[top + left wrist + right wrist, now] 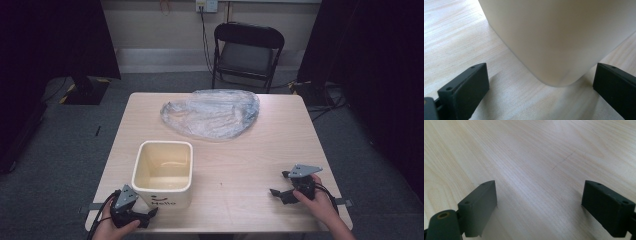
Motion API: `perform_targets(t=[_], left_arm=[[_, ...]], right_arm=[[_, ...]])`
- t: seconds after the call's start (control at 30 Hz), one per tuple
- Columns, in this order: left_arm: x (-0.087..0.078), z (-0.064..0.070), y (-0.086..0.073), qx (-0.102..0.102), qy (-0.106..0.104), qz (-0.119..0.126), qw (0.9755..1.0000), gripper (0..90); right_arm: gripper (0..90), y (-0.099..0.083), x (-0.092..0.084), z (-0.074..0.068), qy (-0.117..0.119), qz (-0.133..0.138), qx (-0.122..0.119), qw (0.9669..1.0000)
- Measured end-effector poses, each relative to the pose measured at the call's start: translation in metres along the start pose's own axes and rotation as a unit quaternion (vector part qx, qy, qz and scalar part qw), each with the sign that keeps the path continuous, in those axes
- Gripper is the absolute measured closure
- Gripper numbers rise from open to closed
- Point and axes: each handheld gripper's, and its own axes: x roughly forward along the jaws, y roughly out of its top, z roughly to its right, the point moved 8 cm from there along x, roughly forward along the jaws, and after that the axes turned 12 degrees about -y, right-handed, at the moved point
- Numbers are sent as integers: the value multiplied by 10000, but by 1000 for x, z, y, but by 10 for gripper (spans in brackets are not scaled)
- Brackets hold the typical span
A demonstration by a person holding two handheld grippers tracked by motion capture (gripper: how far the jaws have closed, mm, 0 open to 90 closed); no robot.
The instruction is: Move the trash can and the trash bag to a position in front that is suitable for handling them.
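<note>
The left gripper (145, 216), jaws wide apart and holding nothing, sits at the surface's near left corner, just beside the cream box (164, 172). It should slide in slowly and straight. The right gripper (285, 186) rests near the right edge, jaws apart and holding nothing.

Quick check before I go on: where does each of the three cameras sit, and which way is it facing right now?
High view: above the person's table edge, looking forward and down at the cream bin, plastic bag, both hands.
Left gripper view: on the left gripper, jaws open, facing the bin's corner.
Right gripper view: on the right gripper, jaws open over bare table.
All three share the tabletop.
</note>
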Motion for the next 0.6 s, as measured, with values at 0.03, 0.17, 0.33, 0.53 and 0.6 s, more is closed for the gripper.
perform_targets(t=[0.03,0.17,0.33,0.53,0.6], left_arm=[[0,0,0,-27,5,4,10000,0],[-1,1,0,-9,-7,-64,10000,0],[-1,2,0,-73,11,-109,9999,0],[-5,4,0,-209,-51,-104,9997,37],[-6,5,1,-243,-115,-93,9996,88]], right_arm=[[118,0,0,0,0,0,-1,10000],[118,0,0,0,0,0,0,10000],[118,0,0,0,-1,1,-1,10000],[118,0,0,0,0,0,0,10000],[118,0,0,0,4,-1,-1,10000]])
